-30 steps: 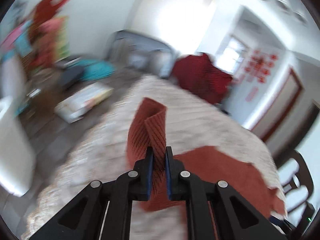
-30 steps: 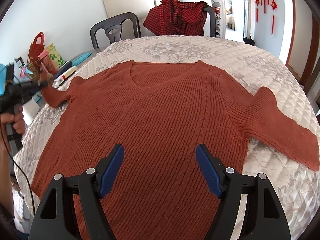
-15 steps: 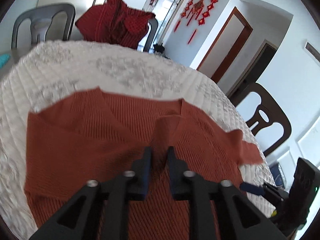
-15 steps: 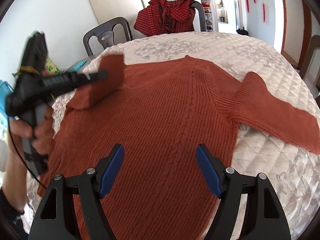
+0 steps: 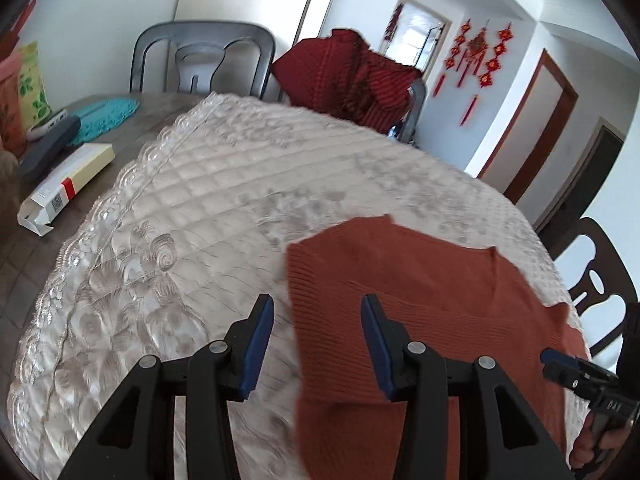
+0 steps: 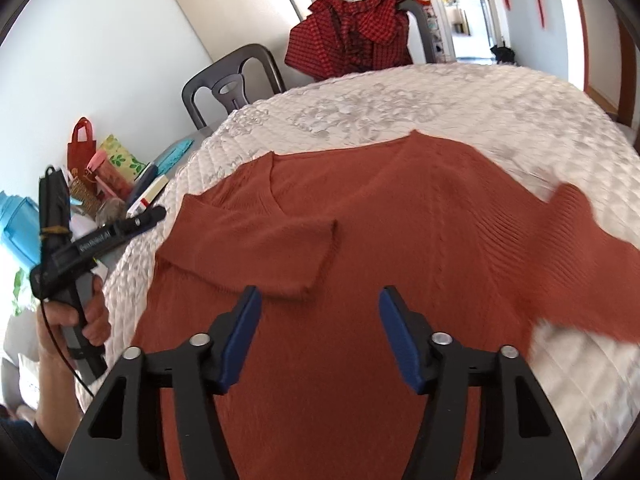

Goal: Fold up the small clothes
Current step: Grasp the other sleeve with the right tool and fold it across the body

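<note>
While the rust-red sweater (image 6: pixel 400 240) lies flat on the quilted white cover (image 6: pixel 440 96) of the table, both tools are off the cloth with nothing between their blue pads. The left gripper (image 5: pixel 317 344) has its jaws spread wide, hanging over the sweater's left edge, half above knit and half above bare quilt. From the right wrist view you see that same tool out at the table's left side, gripped in the person's left hand (image 6: pixel 86 316). One sleeve (image 6: pixel 256 252) is folded in across the chest, its cuff lying just below the V-neck. The other sleeve (image 6: pixel 600 276) stretches out to the right, flat on the quilt. The right gripper (image 6: pixel 320 340) is parted too, poised over the lower middle of the body. Behind the table, 2 chairs: a grey chair (image 6: pixel 232 80), and one draped with a red checked garment (image 6: pixel 352 36). A white box (image 5: pixel 64 188) sits on the side table.
</note>
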A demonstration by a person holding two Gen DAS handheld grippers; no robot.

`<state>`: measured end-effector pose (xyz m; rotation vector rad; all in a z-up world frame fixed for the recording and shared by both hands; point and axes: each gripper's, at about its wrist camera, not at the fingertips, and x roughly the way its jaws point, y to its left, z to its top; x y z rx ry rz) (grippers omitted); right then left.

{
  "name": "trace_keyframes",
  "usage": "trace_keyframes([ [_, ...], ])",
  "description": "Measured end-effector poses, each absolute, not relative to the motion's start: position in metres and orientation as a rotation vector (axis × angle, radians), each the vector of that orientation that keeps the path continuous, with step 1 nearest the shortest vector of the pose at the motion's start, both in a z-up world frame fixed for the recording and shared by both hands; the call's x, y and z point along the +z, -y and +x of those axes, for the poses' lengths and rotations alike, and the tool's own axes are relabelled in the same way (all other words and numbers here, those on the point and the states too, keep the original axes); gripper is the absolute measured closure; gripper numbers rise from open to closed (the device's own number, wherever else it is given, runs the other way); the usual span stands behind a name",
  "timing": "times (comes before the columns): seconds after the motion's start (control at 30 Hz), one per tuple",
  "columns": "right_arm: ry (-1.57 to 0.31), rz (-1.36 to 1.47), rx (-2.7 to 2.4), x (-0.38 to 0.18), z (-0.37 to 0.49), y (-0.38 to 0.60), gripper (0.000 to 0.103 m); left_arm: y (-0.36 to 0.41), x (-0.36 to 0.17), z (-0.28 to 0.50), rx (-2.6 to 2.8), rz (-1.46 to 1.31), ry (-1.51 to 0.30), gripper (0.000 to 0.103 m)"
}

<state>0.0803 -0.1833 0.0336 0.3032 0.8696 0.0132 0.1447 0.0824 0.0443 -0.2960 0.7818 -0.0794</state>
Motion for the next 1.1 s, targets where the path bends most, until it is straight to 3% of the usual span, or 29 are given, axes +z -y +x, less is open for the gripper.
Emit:
trace_keyframes([
  [0.1,-0.896,0.312,0.019,0.028,0.107,0.185,0.046,-0.082,0.036,0.161,-0.111,-0.309,-0.827,0.056],
  [0.13,-0.913,0.310,0.012,0.024,0.116,0.187,0.052,-0.080,0.032,0.165,-0.126,-0.311,-0.843,0.058],
  [0.2,-0.949,0.306,0.010,0.015,0.129,0.188,0.067,-0.076,0.025,0.172,-0.133,-0.297,-0.868,0.078],
  [0.27,-0.964,0.283,0.024,0.011,0.135,0.184,0.091,-0.074,0.022,0.172,-0.137,-0.283,-0.858,0.088],
  [0.33,-0.958,0.259,0.044,0.013,0.139,0.180,0.098,-0.077,0.024,0.169,-0.156,-0.297,-0.832,0.091],
  [0.5,-0.864,0.278,0.033,0.031,0.149,0.189,0.098,-0.095,0.023,0.171,-0.172,-0.377,-0.792,0.091],
  [0.63,-0.959,0.331,-0.002,0.009,0.166,0.201,0.096,-0.095,0.021,0.173,-0.156,-0.366,-0.817,0.089],
  [0.87,-0.905,0.239,0.036,0.025,0.132,0.177,0.094,-0.084,0.054,0.130,-0.198,-0.308,-0.714,0.088],
  [1.1,-0.934,0.205,0.040,0.010,0.124,0.172,0.094,-0.063,0.023,0.128,-0.215,-0.222,-0.832,0.088],
])
